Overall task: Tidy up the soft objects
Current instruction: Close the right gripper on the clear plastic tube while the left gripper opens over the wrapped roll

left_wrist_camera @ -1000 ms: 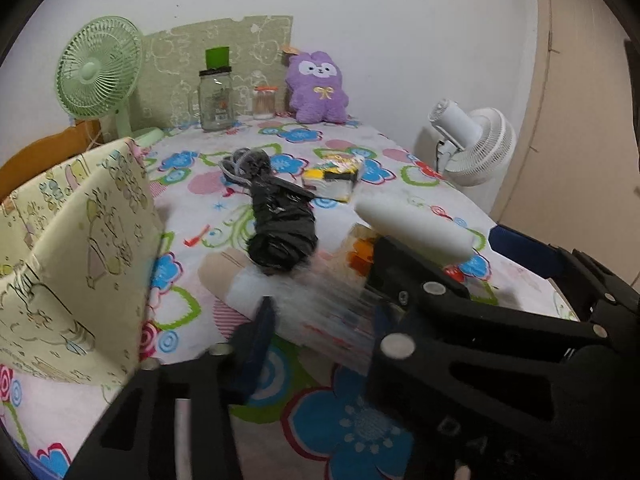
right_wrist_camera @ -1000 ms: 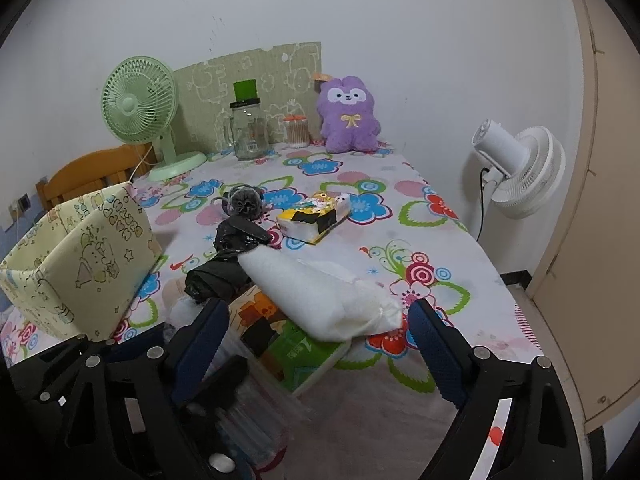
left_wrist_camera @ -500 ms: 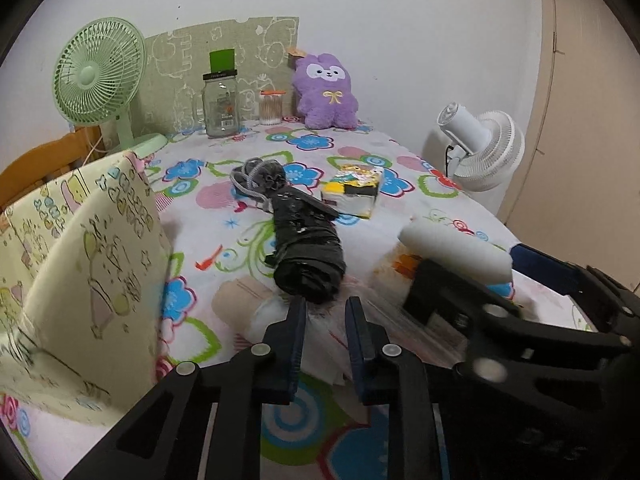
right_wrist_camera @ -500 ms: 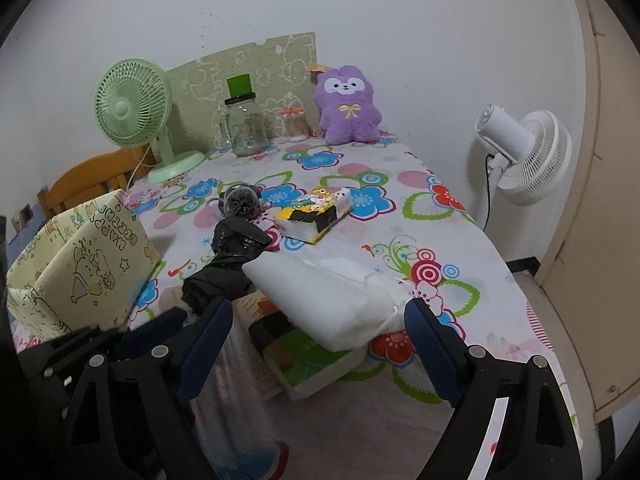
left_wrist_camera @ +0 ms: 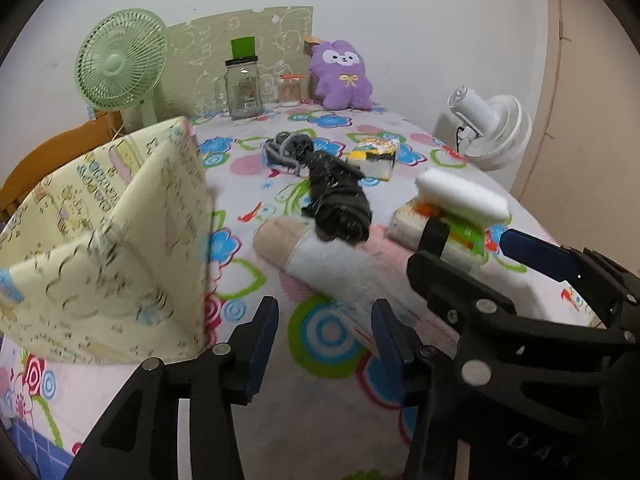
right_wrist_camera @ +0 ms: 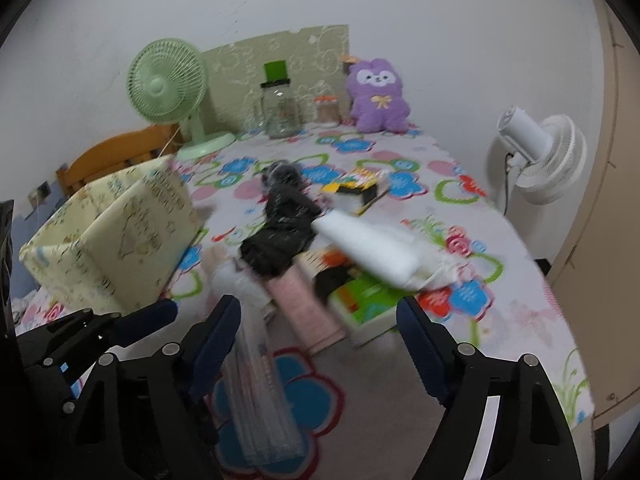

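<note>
A clear plastic pack of rolled cloths (left_wrist_camera: pixel 336 264) lies on the flowered table, a black bundle (left_wrist_camera: pixel 338 204) resting on its far end. My left gripper (left_wrist_camera: pixel 324 328) is open, its jaws just short of the pack's near end, holding nothing. My right gripper (right_wrist_camera: pixel 320 320) is open and empty, above the pack (right_wrist_camera: pixel 260 380) and a green tissue pack (right_wrist_camera: pixel 368 296) with a white padded pouch (right_wrist_camera: pixel 376 248) on top. A yellow fabric bin (left_wrist_camera: pixel 108 248) stands at the left; it also shows in the right wrist view (right_wrist_camera: pixel 116 244).
A purple plush (left_wrist_camera: pixel 344 76), a glass jar (left_wrist_camera: pixel 242 88), a small jar (left_wrist_camera: pixel 290 90) and a green fan (left_wrist_camera: pixel 120 64) stand at the back. A grey cord bundle (left_wrist_camera: pixel 286 148) and a yellow snack pack (left_wrist_camera: pixel 374 156) lie mid-table. A white fan (left_wrist_camera: pixel 488 132) stands off the right edge.
My left gripper was shut about half a second ago and has now opened. Both grippers have drawn back toward the near edge, and the plastic pack lies free on the table.
</note>
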`<state>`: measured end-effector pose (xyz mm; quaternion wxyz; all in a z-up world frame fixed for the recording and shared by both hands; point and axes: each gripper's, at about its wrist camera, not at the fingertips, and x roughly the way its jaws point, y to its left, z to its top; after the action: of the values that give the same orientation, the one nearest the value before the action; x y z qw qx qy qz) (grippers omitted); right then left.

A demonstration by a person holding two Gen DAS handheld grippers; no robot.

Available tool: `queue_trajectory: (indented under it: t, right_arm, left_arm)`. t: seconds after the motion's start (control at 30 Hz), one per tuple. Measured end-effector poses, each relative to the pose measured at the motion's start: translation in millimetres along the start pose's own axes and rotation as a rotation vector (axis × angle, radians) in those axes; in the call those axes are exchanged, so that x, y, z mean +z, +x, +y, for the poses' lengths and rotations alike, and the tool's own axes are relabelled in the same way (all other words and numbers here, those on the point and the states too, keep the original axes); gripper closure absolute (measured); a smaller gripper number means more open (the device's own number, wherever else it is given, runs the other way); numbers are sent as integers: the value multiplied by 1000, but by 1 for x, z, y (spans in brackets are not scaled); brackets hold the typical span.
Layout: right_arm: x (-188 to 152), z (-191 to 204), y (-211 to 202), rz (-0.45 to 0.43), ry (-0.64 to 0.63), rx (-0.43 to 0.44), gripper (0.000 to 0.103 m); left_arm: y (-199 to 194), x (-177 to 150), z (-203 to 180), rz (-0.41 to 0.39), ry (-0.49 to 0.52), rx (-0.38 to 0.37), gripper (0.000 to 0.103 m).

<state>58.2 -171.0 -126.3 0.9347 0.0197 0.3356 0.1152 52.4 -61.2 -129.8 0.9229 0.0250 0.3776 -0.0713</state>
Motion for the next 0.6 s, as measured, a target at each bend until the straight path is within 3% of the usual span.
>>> queue_trajectory:
  t: [0.17, 0.37, 0.6]
  right_arm:
    - [-7, 16, 4, 32, -30, 29, 21]
    - [-13, 28, 18, 101, -27, 77, 38]
    - [-15, 24, 27, 144, 32, 121, 82]
  left_arm:
    - [5, -11, 10, 38, -13, 11, 52]
    - [4, -18, 12, 36, 0, 19, 50]
    - [5, -15, 12, 43, 5, 33, 43]
